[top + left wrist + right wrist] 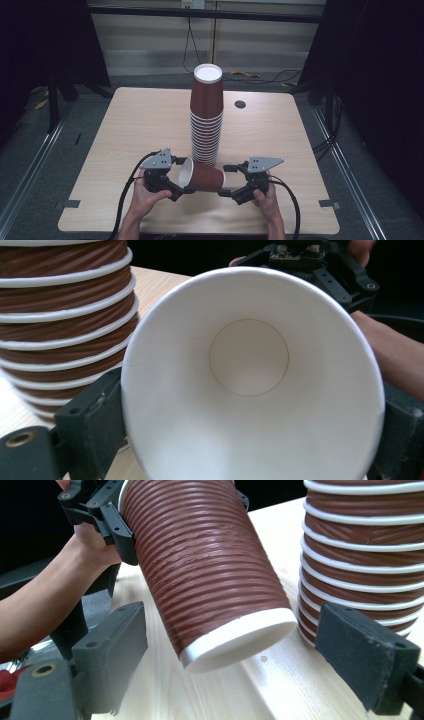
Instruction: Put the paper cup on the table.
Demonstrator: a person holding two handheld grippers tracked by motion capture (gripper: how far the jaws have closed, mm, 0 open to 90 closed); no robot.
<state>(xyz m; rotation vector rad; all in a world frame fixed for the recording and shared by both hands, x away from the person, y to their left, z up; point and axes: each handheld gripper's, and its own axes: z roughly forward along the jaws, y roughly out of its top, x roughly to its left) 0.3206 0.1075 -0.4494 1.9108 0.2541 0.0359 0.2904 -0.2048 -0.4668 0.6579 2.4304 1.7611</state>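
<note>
A: Dark curtains on both sides, pale wooden desk point(125, 150) in the middle. On it stands a tall stack of brown ribbed paper cups point(206, 117), mouths down, white base of the top cup uppermost.

B: And the single cup?

A: One brown ribbed paper cup with a white rim point(201, 176) lies level above the near edge of the desk, just in front of the stack's foot. The left hand-held gripper point(186, 189) has it clamped at the mouth: its jaws sit about half closed, pads pressing the rim on either side. The left gripper view looks straight into the white interior; the rim looks slightly squeezed out of round.

B: Right side?

A: The right hand-held gripper point(240, 665) stands wide apart around the cup's narrow white base, pads not touching it.

B: Step in hand?

A: Judged: a handover, or a two-sided hold, of one cup. Next move calls for closing the right jaws gently on the base; thin paper will likely crush if pinched hard.
</note>
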